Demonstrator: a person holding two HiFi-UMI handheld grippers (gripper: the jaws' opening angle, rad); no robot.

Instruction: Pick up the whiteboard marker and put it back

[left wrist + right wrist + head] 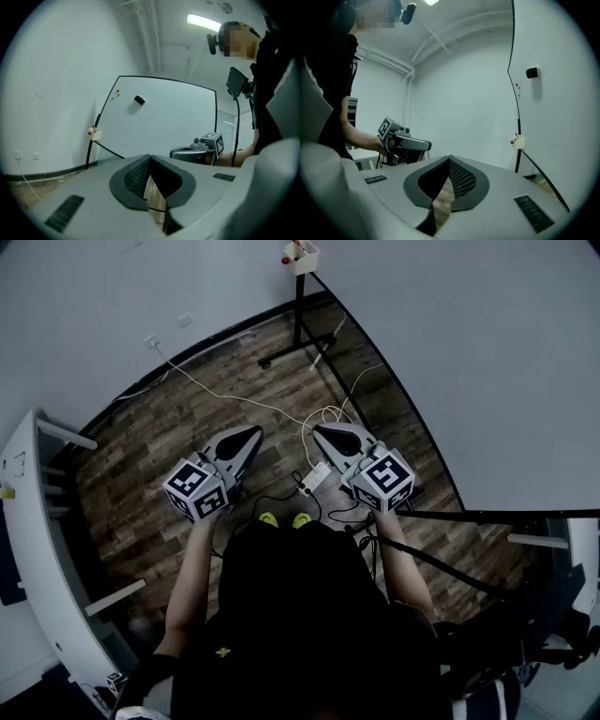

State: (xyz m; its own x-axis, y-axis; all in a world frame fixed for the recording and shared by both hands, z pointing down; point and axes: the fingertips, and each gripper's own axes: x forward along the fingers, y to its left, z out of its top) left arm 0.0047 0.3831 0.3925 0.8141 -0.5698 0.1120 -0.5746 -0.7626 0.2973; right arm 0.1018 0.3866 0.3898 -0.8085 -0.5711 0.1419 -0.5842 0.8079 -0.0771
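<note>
We held the left gripper (246,439) and right gripper (328,437) pressed together, empty; with pickup seemingly unstarted, we next needed to reach the marker (287,259) at twelve o'clock, jaws spread.

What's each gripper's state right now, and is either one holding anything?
Left gripper: closed, holding nothing.
Right gripper: closed, holding nothing.
</note>
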